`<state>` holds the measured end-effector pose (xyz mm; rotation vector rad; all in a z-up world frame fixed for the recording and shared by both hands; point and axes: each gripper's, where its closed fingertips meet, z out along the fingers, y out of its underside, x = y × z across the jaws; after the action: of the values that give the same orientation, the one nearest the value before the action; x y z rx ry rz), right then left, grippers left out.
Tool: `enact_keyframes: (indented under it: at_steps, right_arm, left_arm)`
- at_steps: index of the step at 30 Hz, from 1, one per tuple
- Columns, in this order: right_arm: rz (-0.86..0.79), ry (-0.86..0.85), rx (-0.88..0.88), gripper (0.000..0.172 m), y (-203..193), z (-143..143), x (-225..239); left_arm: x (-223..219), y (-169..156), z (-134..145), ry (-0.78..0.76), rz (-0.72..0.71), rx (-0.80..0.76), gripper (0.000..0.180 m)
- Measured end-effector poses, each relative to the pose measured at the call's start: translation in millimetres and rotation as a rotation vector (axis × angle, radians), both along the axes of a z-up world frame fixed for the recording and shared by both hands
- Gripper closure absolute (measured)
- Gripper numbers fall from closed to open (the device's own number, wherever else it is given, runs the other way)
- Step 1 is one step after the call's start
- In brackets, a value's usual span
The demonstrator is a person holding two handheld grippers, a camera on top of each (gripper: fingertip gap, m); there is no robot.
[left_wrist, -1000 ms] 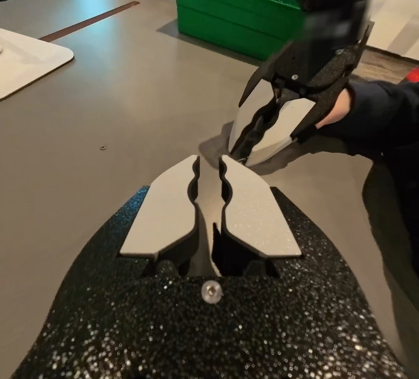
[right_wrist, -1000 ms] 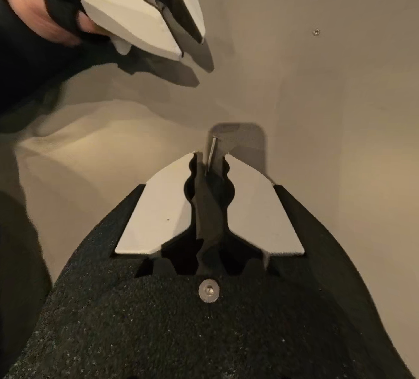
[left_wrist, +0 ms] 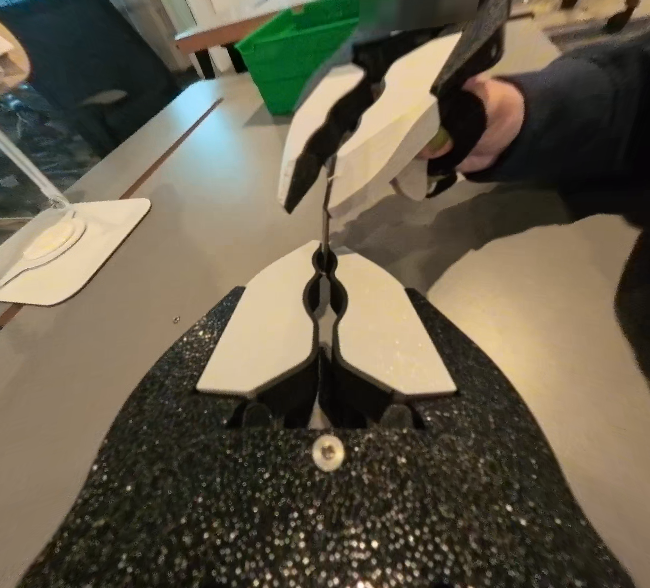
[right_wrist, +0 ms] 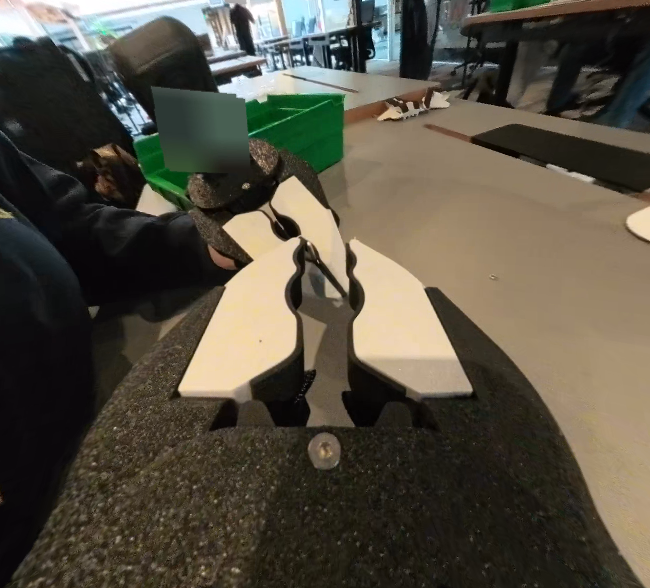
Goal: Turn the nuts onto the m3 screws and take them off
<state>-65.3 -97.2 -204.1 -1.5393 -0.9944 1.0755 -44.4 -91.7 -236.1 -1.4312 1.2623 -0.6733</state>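
In the left wrist view my left gripper (left_wrist: 325,251) is shut on one end of a thin dark m3 screw (left_wrist: 326,219), held above the grey table (left_wrist: 211,202). The screw runs up into the gap of my right gripper (left_wrist: 313,200), which hovers just above. In the right wrist view my right gripper (right_wrist: 325,242) is open. The screw (right_wrist: 325,272) lies slanted between its fingers, its head close to the left finger, and the pads do not clamp it. The left gripper (right_wrist: 339,291) shows beyond, pinching the screw's other end. A small nut (left_wrist: 177,318) lies loose on the table; it also shows in the right wrist view (right_wrist: 493,277).
A green bin (left_wrist: 295,54) stands at the back of the table, also in the right wrist view (right_wrist: 302,128). A white pad (left_wrist: 70,247) with a clear stand lies at the left. A black mat (right_wrist: 562,153) lies at the far right. Gloved hands hold both grippers.
My left gripper has shut on the screw that stood at my right gripper's tips. Both grippers have lifted and tilted up from the table.
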Motion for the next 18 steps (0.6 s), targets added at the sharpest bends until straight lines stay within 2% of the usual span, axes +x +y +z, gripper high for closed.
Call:
enact_keyframes:
  at_steps: [7,12,13,15,18]
  right_arm:
    - [0.047,0.021,0.028,0.169,-6.2,2.6,-8.2]
    - [0.017,-0.032,0.081,0.169,-2.5,-1.2,-8.8]
    - [0.003,-0.042,0.093,0.169,-0.7,-2.0,-8.2]
    - [-0.016,-0.061,0.116,0.169,2.6,-3.2,-5.5]
    - [0.005,-0.052,0.098,0.17,2.2,-3.5,-2.8]
  left_arm:
    - [0.0,-1.6,6.6,-0.078,-0.011,-0.037,0.18]
    - [-1.7,1.0,2.9,-0.072,-0.002,-0.074,0.18]
    - [-2.6,2.3,1.3,-0.06,0.008,-0.081,0.176]
    - [-5.2,7.8,-1.7,-0.04,0.044,-0.096,0.154]
    - [-3.4,1.0,-0.8,-0.061,-0.018,-0.134,0.157]
